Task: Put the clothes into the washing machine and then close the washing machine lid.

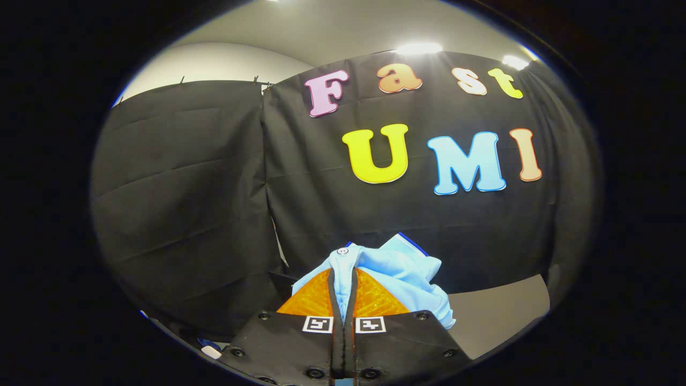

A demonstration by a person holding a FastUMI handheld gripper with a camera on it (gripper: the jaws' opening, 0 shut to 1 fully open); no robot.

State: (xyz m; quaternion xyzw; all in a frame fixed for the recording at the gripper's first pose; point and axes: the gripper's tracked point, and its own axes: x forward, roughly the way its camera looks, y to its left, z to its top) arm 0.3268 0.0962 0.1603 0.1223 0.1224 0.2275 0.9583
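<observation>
**Garment clamped, held up in front of booth wall**

Gripper (pixel 343 292) nearly fully closed, only a narrow slit left between the two fingers (pixel 313 300). Light blue garment (pixel 399 268) pinched in that slit: a strip of fabric runs down the gap from the fingertips toward the gripper body. Both fingers pressing on it.

Rest of garment bunched just ahead of and above the fingertips, spilling mostly over the right finger and hanging down its outer side. Small white button (pixel 343 251) visible on the fabric directly above the gap. Darker blue trim (pixel 412 242) showing at the top edge of the bunch.

Garment raised off any surface, seen against the black cloth wall (pixel 214 187) beyond the fingers. Grey flat surface (pixel 498 311) lower down to the right, beyond the hanging fabric; garment apart from it as far as can be judged. Small white and blue item (pixel 210 350) low beside the left finger, too cut off to identify.

Ceiling lights (pixel 418 48) bright above the wall.
</observation>
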